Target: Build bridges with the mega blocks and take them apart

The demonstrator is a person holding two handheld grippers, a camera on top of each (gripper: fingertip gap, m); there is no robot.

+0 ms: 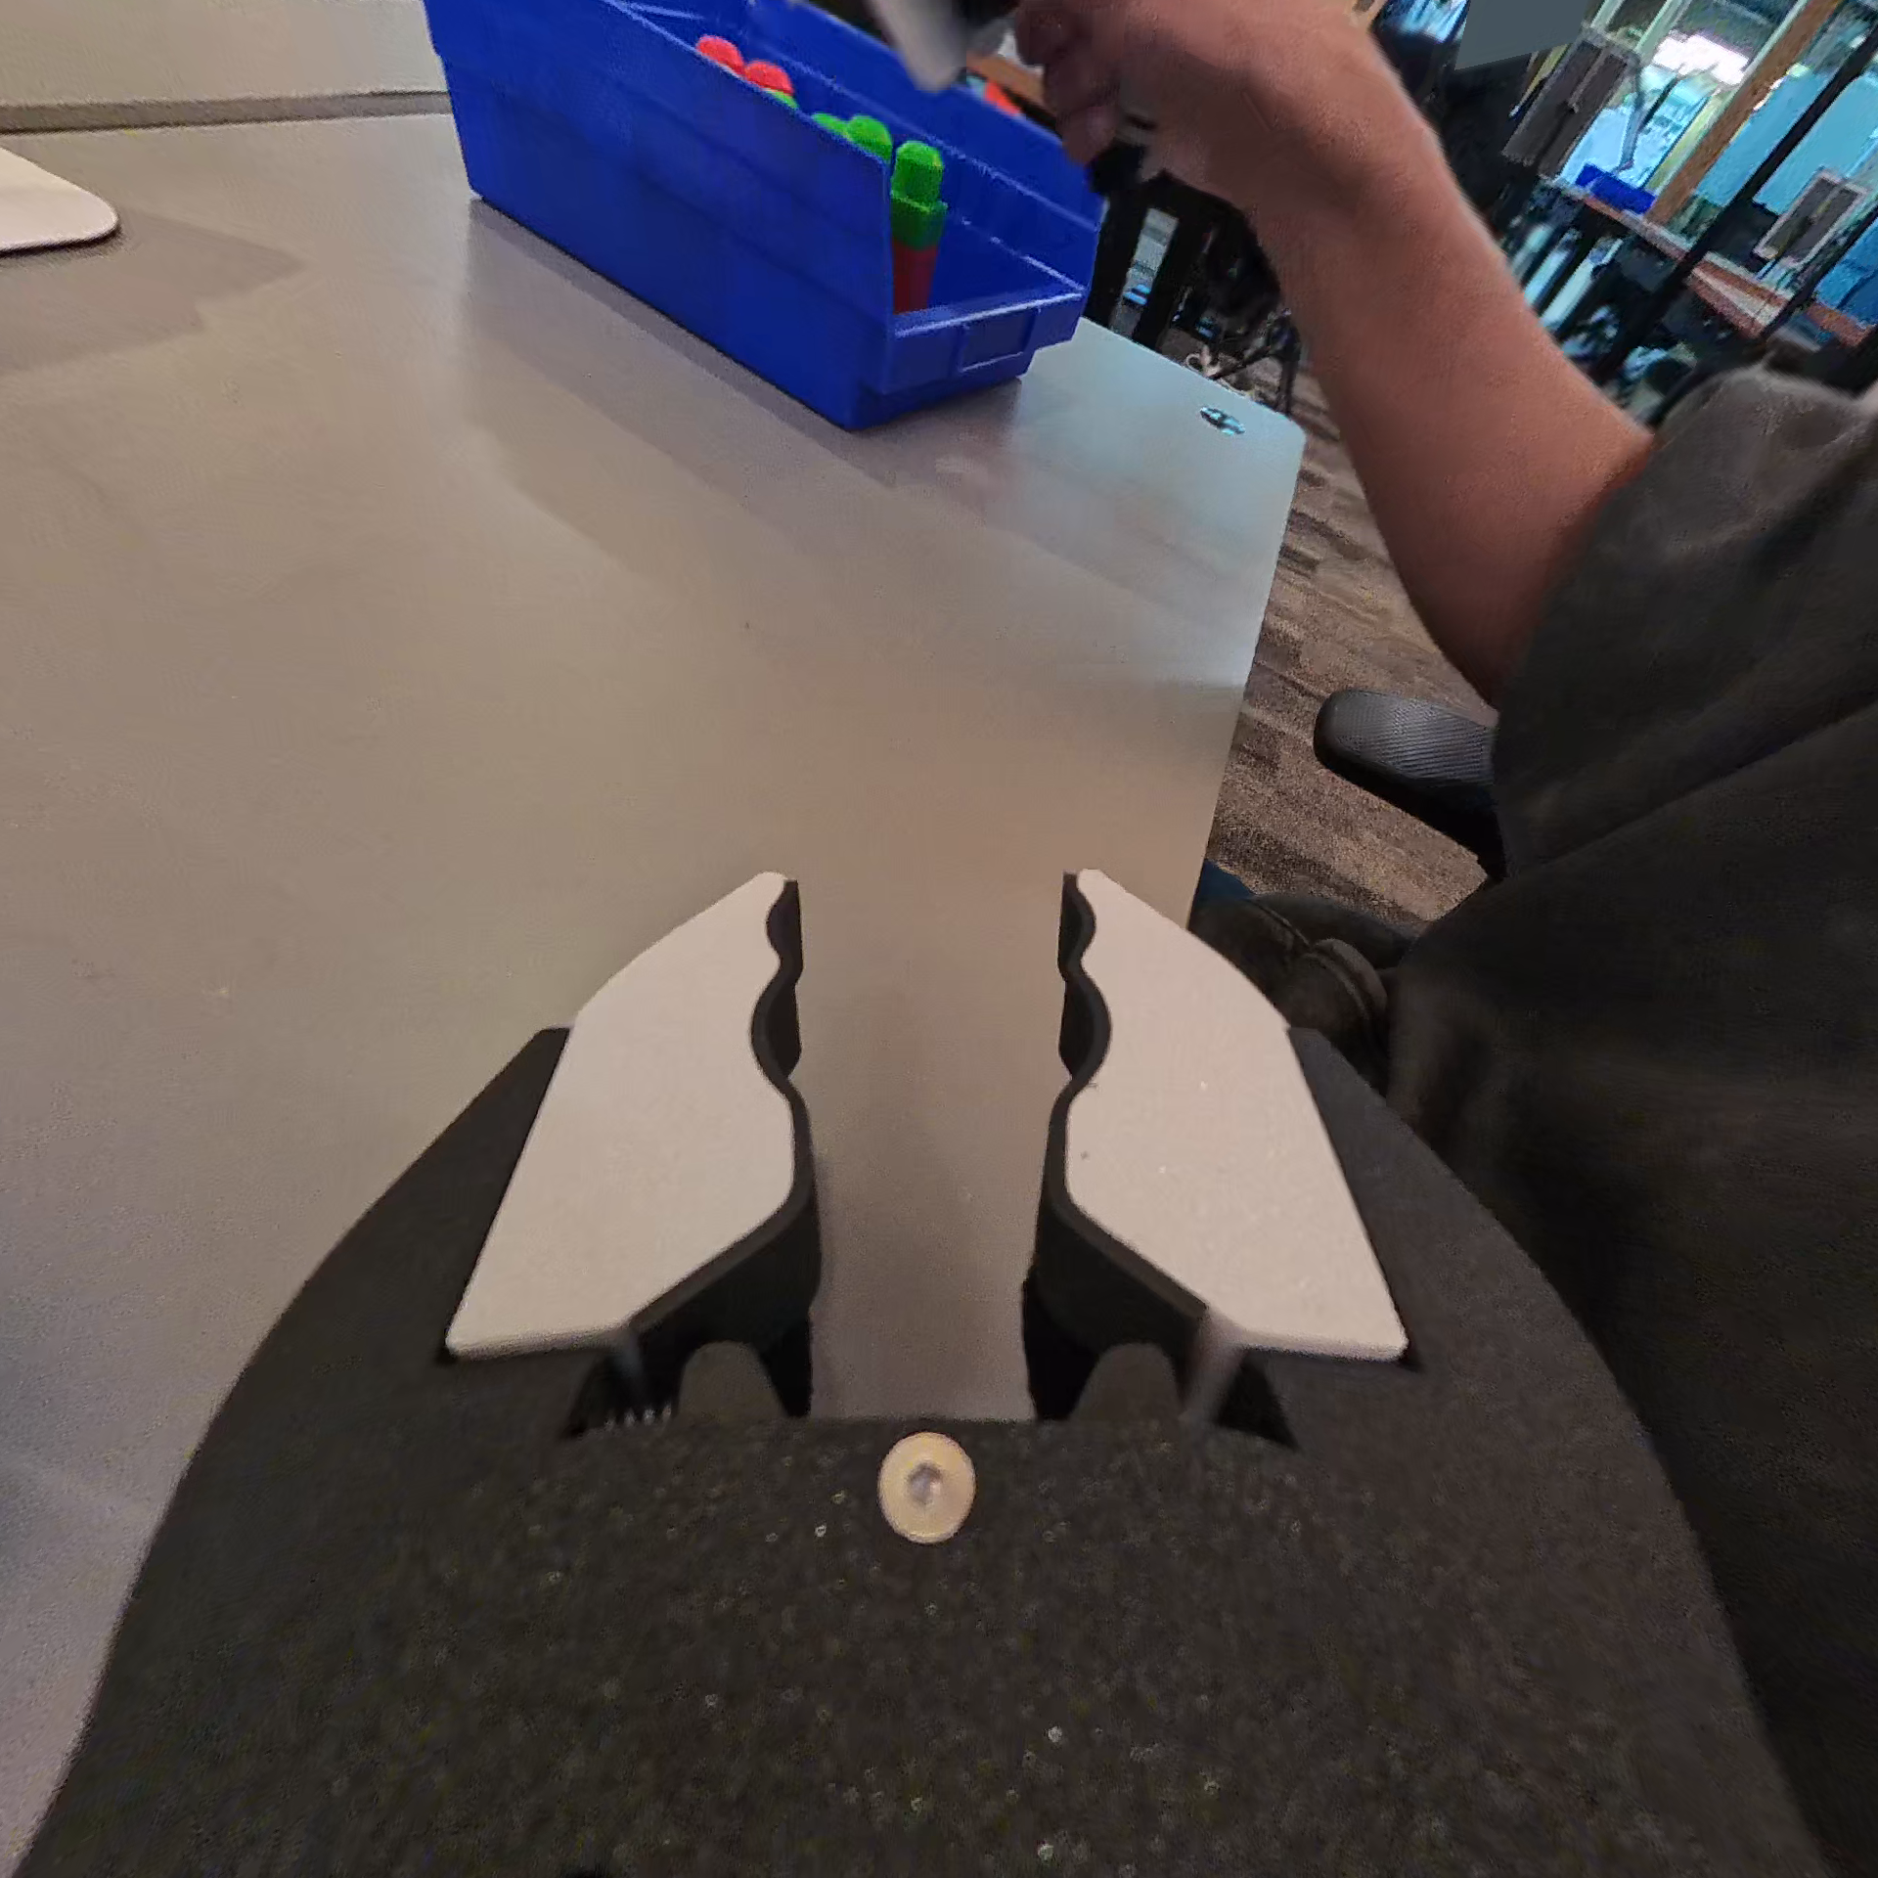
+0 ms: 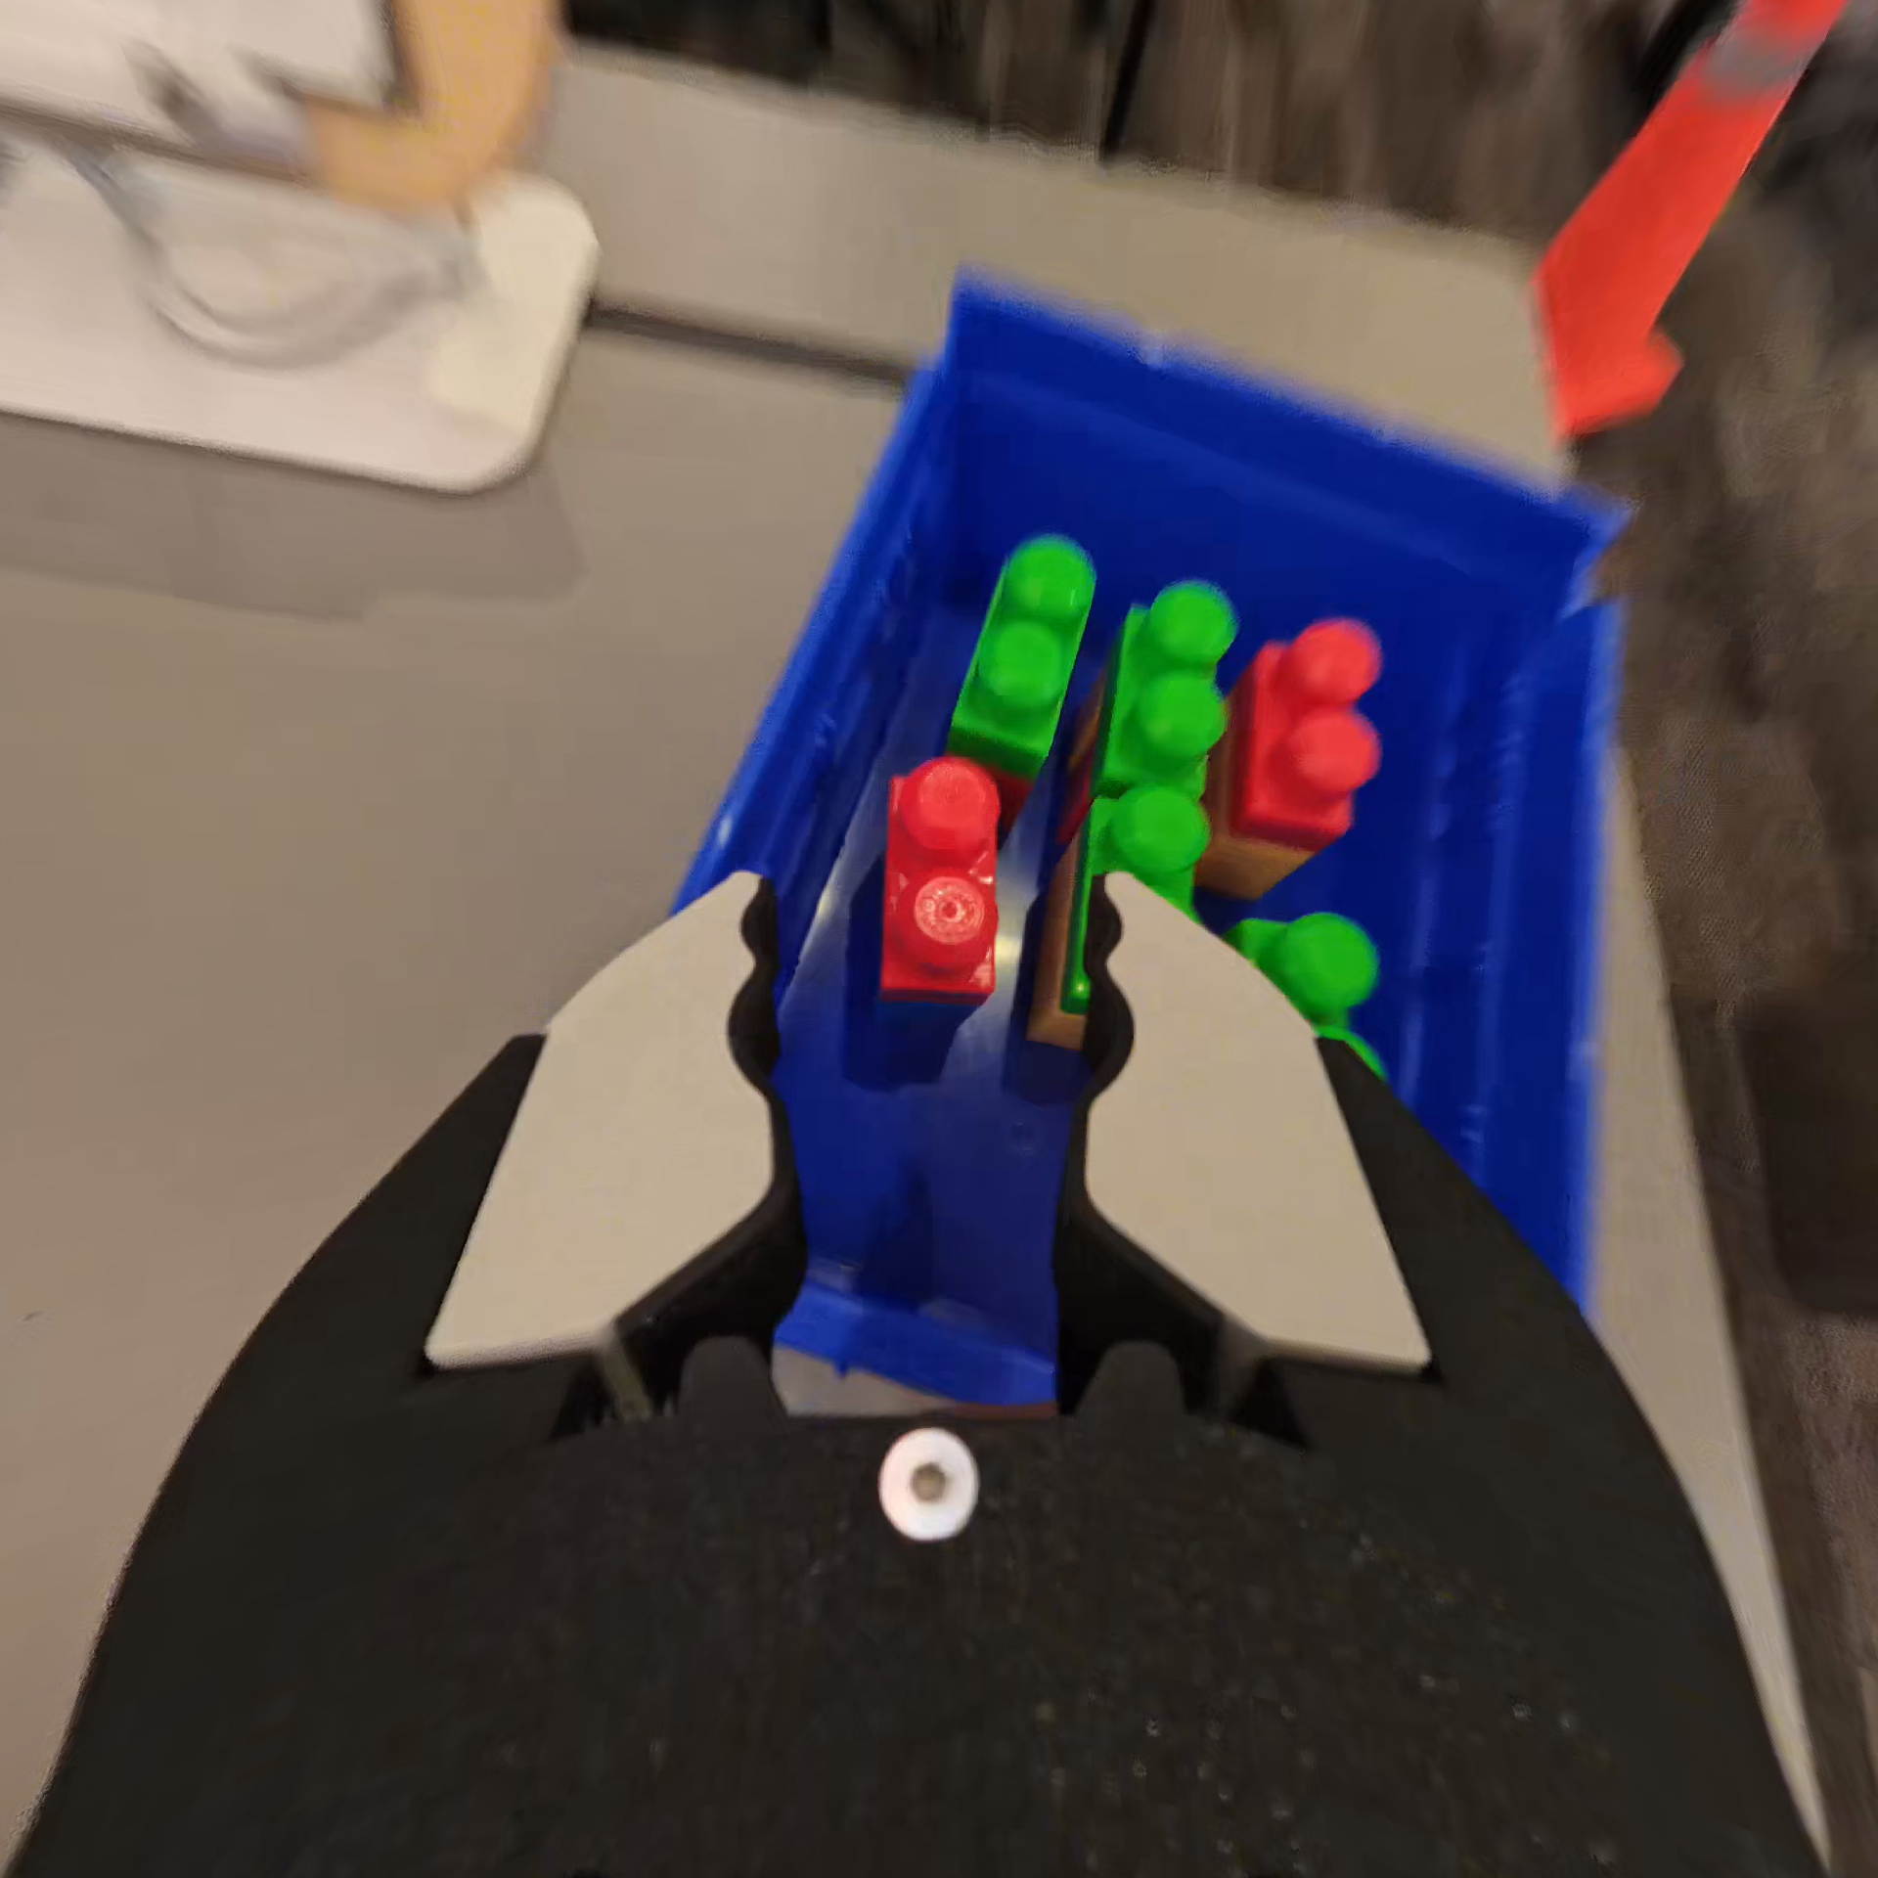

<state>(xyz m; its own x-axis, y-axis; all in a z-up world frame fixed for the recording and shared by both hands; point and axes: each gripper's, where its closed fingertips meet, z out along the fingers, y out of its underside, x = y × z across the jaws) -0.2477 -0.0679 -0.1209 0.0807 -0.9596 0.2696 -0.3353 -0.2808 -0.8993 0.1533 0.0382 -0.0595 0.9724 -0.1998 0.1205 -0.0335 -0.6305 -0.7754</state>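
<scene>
Mega blocks sit in a blue bin on the grey table, none of them out on the surface, and the right gripper is poised right over that bin, looking down into it with its jaws wide apart and nothing between them. Just past its fingertips stands a red block, two studs up, sitting near the bin's left wall and framed in the gap between the fingers without touching either one. Right beside the right-hand finger, a green block stands upright, partly hidden by that finger. Farther in, another green block leans by the left wall, and a second red block stands toward the right wall, with more green showing low on the right. This view is blurred, so finer detail is lost. Over on the other side, the left gripper hangs low above bare table near the front edge, jaws also wide and holding nothing. Well beyond it, the bin rests at the table's far corner, and the person's hand is above it. A white pad lies on the far part of the table.
</scene>
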